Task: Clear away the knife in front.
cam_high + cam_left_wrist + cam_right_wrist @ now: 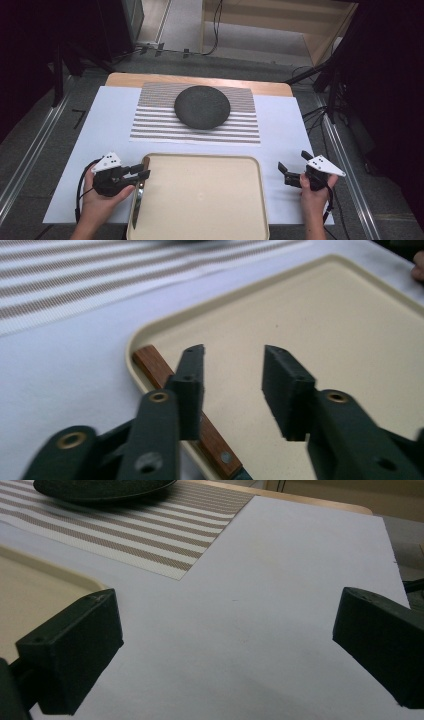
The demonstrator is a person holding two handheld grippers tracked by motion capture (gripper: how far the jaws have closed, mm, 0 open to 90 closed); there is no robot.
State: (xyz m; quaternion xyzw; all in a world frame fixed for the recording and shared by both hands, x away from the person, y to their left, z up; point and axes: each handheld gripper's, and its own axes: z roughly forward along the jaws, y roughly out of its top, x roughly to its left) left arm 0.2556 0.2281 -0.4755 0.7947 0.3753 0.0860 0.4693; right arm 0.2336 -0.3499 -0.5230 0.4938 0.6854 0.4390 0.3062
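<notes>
A white sheet (280, 130) covers my surface. At its near edge sits a beige tray (200, 200); behind it, toward the far edge, a striped mat (150, 125) carries a dark plate (202, 106). A wooden-handled knife (138, 195) lies along the tray's left rim. My left gripper (140, 172) hovers over that rim, forearm in from the near edge, fingers (192, 385) narrowly parted above the handle. My right gripper (292, 167) hangs beside the tray's right edge, fingers (75, 645) spread wide over bare sheet.
</notes>
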